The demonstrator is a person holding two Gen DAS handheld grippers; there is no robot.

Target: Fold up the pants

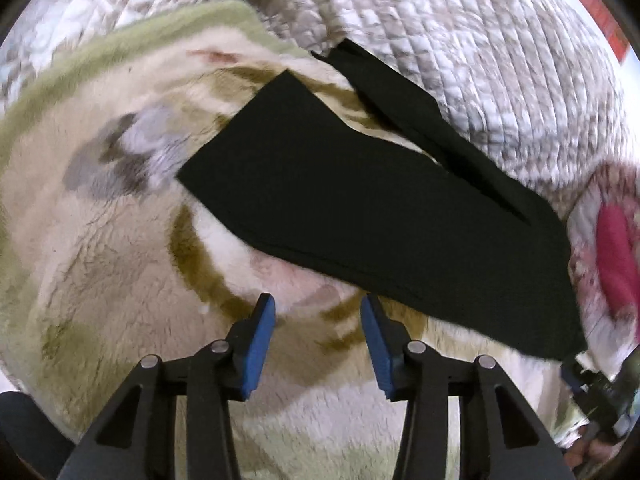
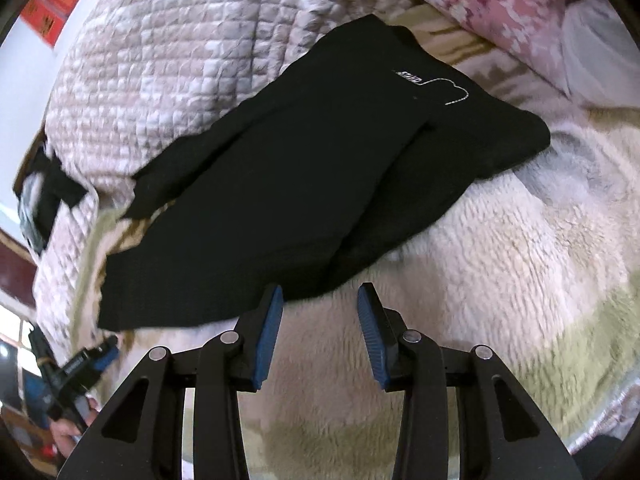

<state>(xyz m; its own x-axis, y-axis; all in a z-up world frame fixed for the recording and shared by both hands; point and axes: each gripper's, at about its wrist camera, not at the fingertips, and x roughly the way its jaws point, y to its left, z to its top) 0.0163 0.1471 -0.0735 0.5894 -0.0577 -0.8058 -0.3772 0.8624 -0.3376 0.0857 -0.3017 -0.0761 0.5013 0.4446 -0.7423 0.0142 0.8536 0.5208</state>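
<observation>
Black pants (image 1: 340, 200) lie flat on a cream and green fleece blanket (image 1: 100, 260), with the two legs parted toward the far end. My left gripper (image 1: 318, 308) hovers over the blanket just short of the pants' near edge, open, with only fleece between its blue pads. In the right wrist view the same pants (image 2: 300, 160) show a small white logo (image 2: 412, 78) near the waist. My right gripper (image 2: 321, 292) stands open at their near edge, and nothing is between its fingers. Motion blur softens both views.
A quilted pale bedspread (image 1: 460, 40) is bunched behind the pants. Pink patterned bedding (image 2: 500, 12) lies at the far right. The left gripper and the hand holding it show at the lower left (image 2: 80, 364). A red poster (image 2: 52, 4) hangs on the wall.
</observation>
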